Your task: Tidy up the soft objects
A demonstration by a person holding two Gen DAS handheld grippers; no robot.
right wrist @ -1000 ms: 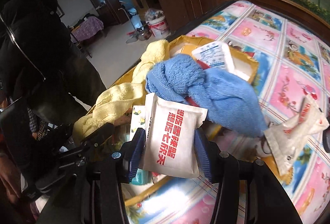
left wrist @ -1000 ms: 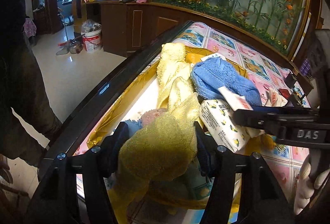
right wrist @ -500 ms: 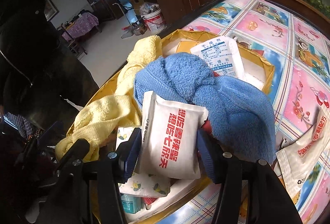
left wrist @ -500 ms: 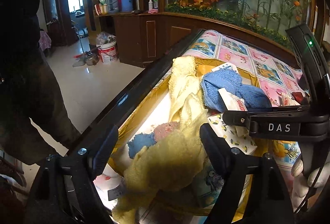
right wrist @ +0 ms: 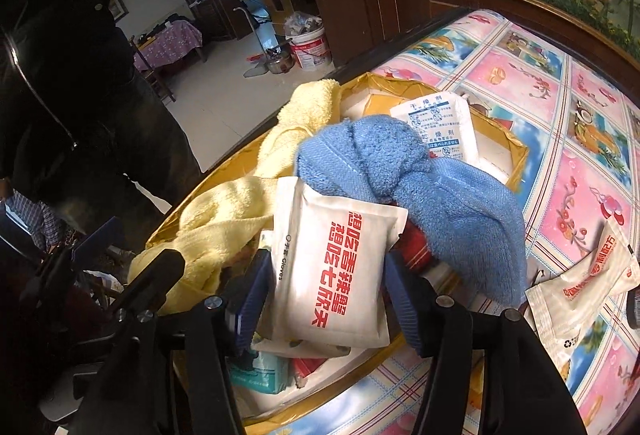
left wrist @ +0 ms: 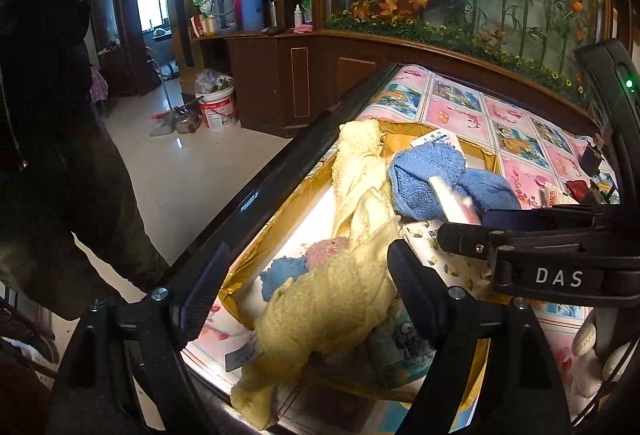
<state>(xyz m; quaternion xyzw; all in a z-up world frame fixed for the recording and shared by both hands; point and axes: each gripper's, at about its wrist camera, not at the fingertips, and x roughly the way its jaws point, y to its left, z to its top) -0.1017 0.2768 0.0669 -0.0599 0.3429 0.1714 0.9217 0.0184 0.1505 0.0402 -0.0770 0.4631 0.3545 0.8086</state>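
Fluffy yellow towel [left wrist: 344,299] between spread left tool [left wrist: 308,295] pads; flat white packet [right wrist: 332,271] inside widening right tool [right wrist: 324,295].

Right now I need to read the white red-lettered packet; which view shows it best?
The right wrist view: the packet faces the camera whole, between the right gripper's fingers. The left wrist view shows only a blurred edge against the blue towel.

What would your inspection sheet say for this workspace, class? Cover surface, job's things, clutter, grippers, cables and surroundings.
Surface: patterned tablecloth.
Job's things: yellow towel, blue towel and white packet piled in gold box.
Clutter: desiccant sachet in box; torn sachet on cloth.
Grippers: left gripper open over yellow towel; right gripper open, packet between its jaws.
Cables: nothing seen.
Surroundings: white bucket on floor, person in dark clothes.
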